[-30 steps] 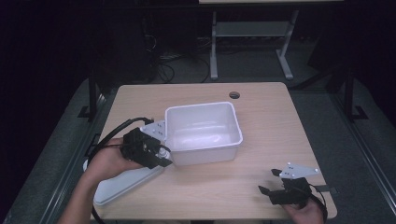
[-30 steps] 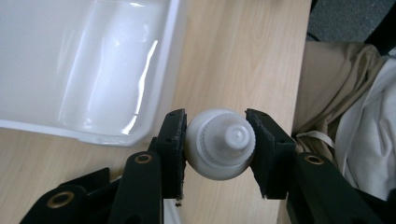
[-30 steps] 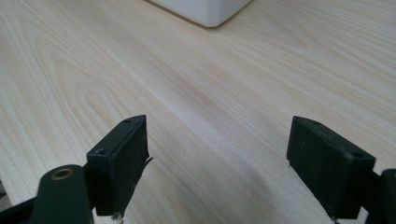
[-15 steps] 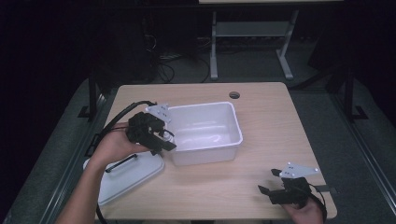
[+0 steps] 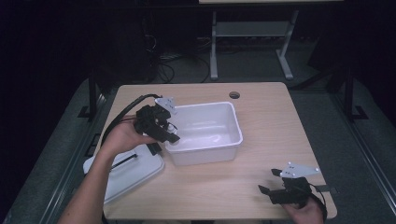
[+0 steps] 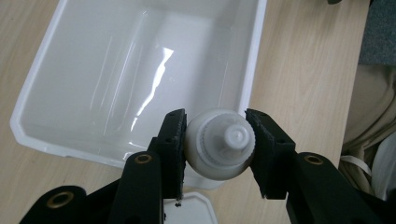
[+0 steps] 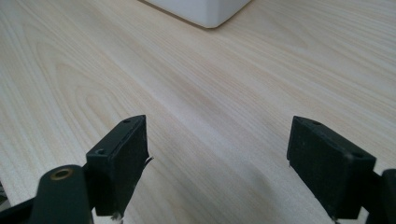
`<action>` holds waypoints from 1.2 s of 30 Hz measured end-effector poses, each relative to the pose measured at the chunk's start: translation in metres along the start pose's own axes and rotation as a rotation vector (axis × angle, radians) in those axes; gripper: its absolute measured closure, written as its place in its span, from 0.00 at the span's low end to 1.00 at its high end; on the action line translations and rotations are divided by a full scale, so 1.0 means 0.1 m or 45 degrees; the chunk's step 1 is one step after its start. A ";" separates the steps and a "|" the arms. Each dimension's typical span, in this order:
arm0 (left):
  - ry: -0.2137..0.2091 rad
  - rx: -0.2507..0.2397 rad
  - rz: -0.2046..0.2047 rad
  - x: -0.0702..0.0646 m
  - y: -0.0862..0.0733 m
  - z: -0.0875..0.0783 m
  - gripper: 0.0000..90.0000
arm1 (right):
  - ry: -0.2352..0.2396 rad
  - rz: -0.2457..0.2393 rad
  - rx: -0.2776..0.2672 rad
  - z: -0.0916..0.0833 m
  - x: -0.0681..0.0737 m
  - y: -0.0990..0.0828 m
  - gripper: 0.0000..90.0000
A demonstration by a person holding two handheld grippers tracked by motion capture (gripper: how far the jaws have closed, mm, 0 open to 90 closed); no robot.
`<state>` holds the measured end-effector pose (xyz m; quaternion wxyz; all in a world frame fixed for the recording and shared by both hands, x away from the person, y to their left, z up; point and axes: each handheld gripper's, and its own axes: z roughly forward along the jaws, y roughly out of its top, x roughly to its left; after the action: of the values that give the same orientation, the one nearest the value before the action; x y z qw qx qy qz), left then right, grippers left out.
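Note:
My left gripper hangs over the left end of a white plastic bin, which stands in the middle of the table. In the left gripper view its jaws are shut on a small white bottle with a ribbed cap, cap end toward the camera. The bottle is above the bin's near corner, and the bin has nothing in it. My right gripper rests low at the table's front right, far from the bin. Its jaws stand wide open over bare wood.
A white lid lies flat at the table's front left corner, partly over the edge, with its corner under my left jaws. A cable hole sits near the table's far edge. Dark floor and a metal stand lie beyond.
My left gripper has carried the white bottle away from above the lid, farther up the table and slightly right, to the bin's left end. The right gripper has stayed put.

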<state>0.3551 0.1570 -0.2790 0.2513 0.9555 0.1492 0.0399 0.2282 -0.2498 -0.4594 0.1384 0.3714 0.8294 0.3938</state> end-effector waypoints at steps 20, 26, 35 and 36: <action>0.002 0.032 -0.064 0.16 -0.10 0.36 0.66 | 0.002 0.002 -0.012 -0.02 -0.02 0.00 0.22; 0.005 0.036 -0.076 0.19 -0.13 0.45 0.66 | 0.004 0.000 -0.011 -0.02 -0.02 0.00 0.22; 0.011 0.077 -0.073 0.22 -0.14 0.55 0.66 | 0.008 -0.001 -0.010 -0.02 -0.02 -0.01 0.22; 0.014 0.081 -0.072 0.22 -0.14 0.56 0.66 | 0.008 -0.001 -0.011 -0.02 -0.02 -0.01 0.22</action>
<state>0.3806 0.1487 -0.3344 0.2211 0.9581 0.1789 0.0335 0.2282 -0.2530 -0.4588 0.1377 0.3693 0.8282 0.3985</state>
